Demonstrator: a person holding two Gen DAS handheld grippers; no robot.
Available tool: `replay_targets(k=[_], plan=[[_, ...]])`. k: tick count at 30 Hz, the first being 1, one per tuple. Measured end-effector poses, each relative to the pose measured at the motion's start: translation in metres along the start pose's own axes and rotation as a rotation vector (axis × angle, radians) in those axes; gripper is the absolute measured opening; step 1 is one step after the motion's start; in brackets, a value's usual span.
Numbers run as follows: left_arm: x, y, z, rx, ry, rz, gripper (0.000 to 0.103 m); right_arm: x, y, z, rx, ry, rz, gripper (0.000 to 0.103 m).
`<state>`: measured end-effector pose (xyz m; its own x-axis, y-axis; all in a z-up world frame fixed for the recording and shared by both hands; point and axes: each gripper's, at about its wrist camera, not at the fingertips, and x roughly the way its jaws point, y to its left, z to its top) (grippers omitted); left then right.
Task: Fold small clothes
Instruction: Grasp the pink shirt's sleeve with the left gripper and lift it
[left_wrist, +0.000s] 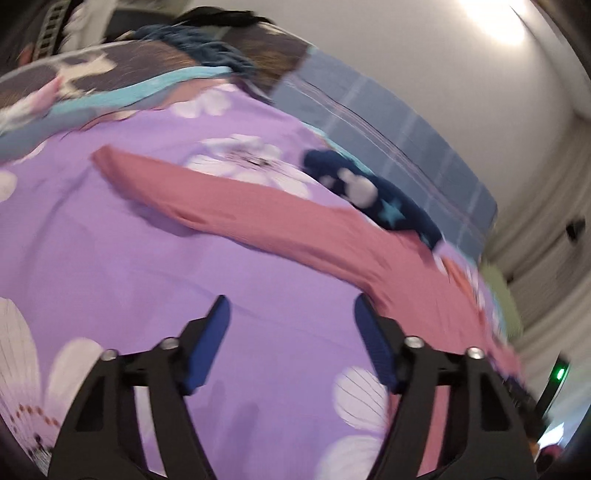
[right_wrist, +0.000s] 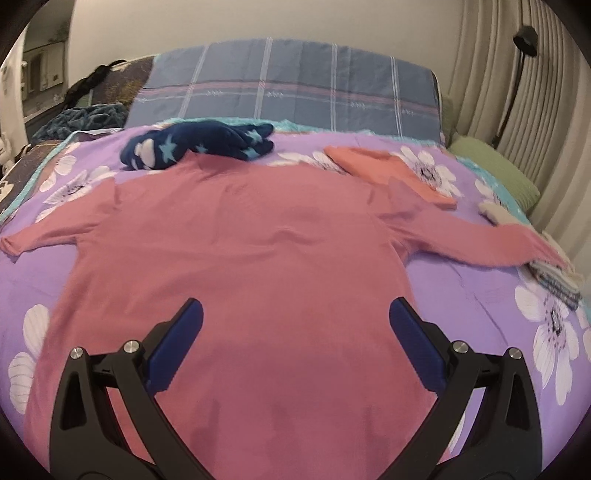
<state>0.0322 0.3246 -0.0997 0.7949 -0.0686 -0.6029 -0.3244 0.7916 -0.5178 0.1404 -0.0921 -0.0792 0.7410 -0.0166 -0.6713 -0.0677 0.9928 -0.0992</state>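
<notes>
A pink long-sleeved top (right_wrist: 251, 251) lies spread flat on the purple flowered bedspread (right_wrist: 480, 295), sleeves out to both sides. My right gripper (right_wrist: 295, 317) hovers open above its lower body, nothing between the blue pads. In the tilted, blurred left wrist view, one pink sleeve (left_wrist: 229, 199) stretches across the bedspread (left_wrist: 110, 258). My left gripper (left_wrist: 291, 314) stands open over bare bedspread just beside the top's side edge, holding nothing. A dark blue star-patterned garment (right_wrist: 199, 146) lies bunched at the top's collar, and shows as the blue garment (left_wrist: 373, 199) beyond the sleeve.
An orange folded garment (right_wrist: 391, 170) lies at the back right of the bed. A small stack of folded cloth (right_wrist: 554, 280) sits under the right sleeve's end. A blue plaid pillow (right_wrist: 288, 88), a green cushion (right_wrist: 495, 170) and curtains (right_wrist: 517, 110) bound the bed.
</notes>
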Motion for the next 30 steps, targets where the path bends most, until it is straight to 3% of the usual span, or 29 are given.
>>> replay_targets(k=[4,9,12,15,17,18,19,23,27,29,30], plan=[[0.018,0.039,0.028,-0.096,-0.023,0.065,0.064,0.009,-0.003,0.001,0.008,0.021,0.002,0.101],[0.061,0.108,0.064,-0.347,-0.018,0.099,0.064,0.009,0.001,0.002,-0.037,0.013,-0.010,0.101],[0.082,0.130,0.079,-0.388,-0.021,0.154,0.064,0.012,-0.001,0.002,-0.042,0.018,-0.021,0.101],[0.095,0.143,0.094,-0.435,-0.046,0.193,0.044,0.018,-0.007,0.003,-0.020,0.041,-0.013,0.101],[0.101,0.151,0.106,-0.465,-0.045,0.216,0.012,0.022,-0.011,0.004,-0.009,0.052,-0.011,0.101],[0.102,0.151,0.108,-0.472,-0.046,0.216,0.005,0.024,-0.013,0.004,-0.008,0.053,-0.012,0.101],[0.100,0.147,0.113,-0.475,-0.057,0.206,0.003,0.024,-0.015,0.004,-0.008,0.053,-0.014,0.101],[0.090,0.092,0.131,-0.320,-0.097,0.148,0.003,0.028,-0.023,0.005,-0.025,0.038,-0.026,0.101],[0.087,-0.035,0.136,-0.040,-0.065,-0.009,0.003,0.031,-0.036,0.007,-0.007,0.037,-0.016,0.101],[0.089,-0.090,0.124,0.072,-0.036,-0.082,0.003,0.029,-0.044,0.007,0.007,0.028,-0.011,0.101],[0.095,-0.136,0.111,0.162,-0.008,-0.142,0.003,0.028,-0.048,0.006,0.016,0.022,-0.013,0.101]])
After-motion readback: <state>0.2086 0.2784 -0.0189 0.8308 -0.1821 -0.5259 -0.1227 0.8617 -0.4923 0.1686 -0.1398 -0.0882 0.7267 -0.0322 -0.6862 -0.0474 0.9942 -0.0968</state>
